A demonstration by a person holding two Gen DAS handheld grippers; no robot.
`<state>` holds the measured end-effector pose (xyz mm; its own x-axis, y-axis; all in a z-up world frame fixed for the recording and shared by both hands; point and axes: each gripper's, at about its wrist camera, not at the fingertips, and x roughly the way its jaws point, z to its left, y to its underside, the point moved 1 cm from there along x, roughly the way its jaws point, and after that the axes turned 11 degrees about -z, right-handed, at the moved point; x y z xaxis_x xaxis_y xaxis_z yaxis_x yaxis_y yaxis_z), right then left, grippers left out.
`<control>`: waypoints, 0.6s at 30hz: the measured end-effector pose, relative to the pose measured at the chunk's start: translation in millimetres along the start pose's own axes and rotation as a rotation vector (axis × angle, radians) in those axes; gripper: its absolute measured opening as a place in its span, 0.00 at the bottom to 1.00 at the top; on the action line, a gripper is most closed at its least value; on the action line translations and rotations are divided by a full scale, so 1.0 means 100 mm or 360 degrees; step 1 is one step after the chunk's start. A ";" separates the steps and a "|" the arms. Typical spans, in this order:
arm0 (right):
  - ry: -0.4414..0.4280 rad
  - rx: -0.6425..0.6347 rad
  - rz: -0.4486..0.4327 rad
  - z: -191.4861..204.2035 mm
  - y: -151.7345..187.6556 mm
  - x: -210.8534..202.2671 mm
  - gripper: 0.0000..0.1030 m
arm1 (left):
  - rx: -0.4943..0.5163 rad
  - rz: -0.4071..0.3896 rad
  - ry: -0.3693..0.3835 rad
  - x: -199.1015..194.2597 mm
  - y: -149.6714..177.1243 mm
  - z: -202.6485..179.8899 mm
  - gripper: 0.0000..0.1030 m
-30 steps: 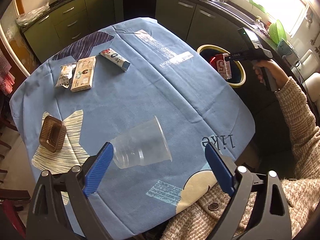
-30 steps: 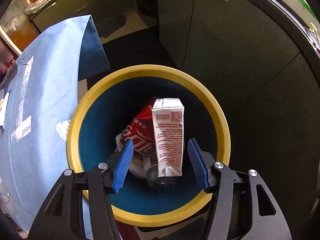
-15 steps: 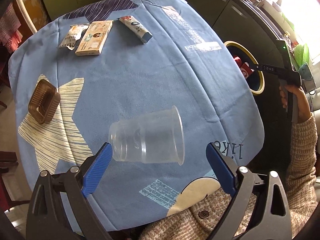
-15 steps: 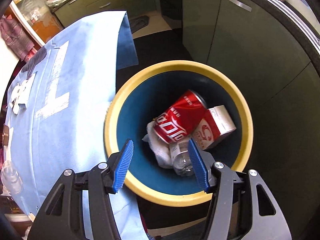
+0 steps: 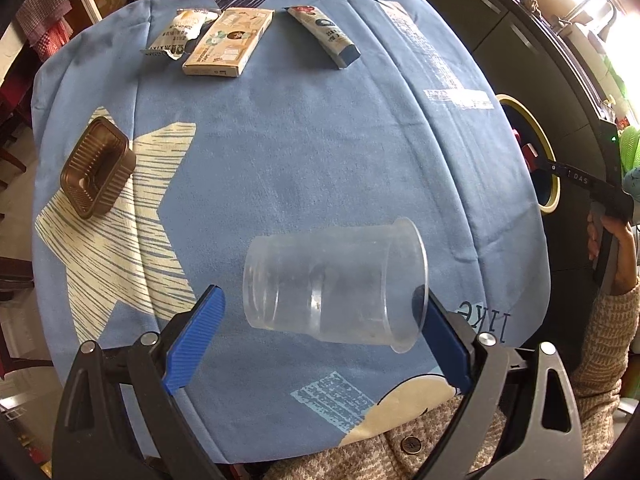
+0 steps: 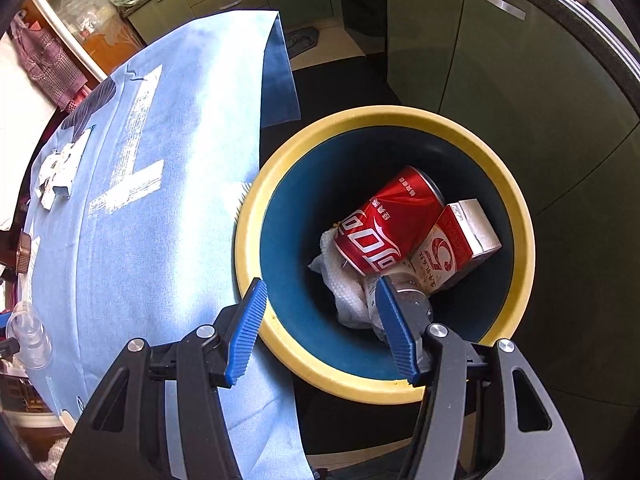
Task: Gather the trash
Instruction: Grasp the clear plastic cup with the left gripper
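Note:
A clear plastic cup [image 5: 336,284] lies on its side on the blue tablecloth [image 5: 304,140]. My left gripper [image 5: 316,340] is open around it, a blue pad on each side, not touching. My right gripper [image 6: 320,332] is open and empty above the near rim of the yellow-rimmed bin [image 6: 516,208]. In the bin lie a red can [image 6: 384,224], a red-and-white carton [image 6: 460,244], white tissue and a clear bottle. The bin [image 5: 548,168] also shows at the table's right in the left wrist view.
On the table lie a brown plastic tray [image 5: 96,166], a torn wrapper [image 5: 176,36], a flat beige box [image 5: 228,42] and a tube-shaped pack [image 5: 324,34]. Dark green kitchen cabinets [image 6: 500,60] stand behind the bin.
The right gripper let go of the carton, which dropped into the bin beside the can, and drew back towards the table. The left gripper moved closer around the cup.

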<state>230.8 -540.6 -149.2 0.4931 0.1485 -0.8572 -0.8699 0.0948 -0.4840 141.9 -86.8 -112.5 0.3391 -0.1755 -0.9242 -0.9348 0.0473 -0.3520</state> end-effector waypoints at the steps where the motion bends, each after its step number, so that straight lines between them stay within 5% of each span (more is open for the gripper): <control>1: -0.0003 0.0003 0.0004 0.00 0.01 0.00 0.55 | -0.0005 0.0010 0.0007 0.02 0.00 0.00 0.87; 18: -0.0022 -0.0006 0.0030 0.02 0.07 0.05 0.55 | 0.0076 0.0009 0.0064 0.12 0.03 -0.09 0.76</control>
<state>226.9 -537.6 -157.0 0.4768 0.1636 -0.8637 -0.8790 0.0884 -0.4685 142.3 -98.0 -123.5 0.3282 -0.2143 -0.9200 -0.9304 0.0952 -0.3540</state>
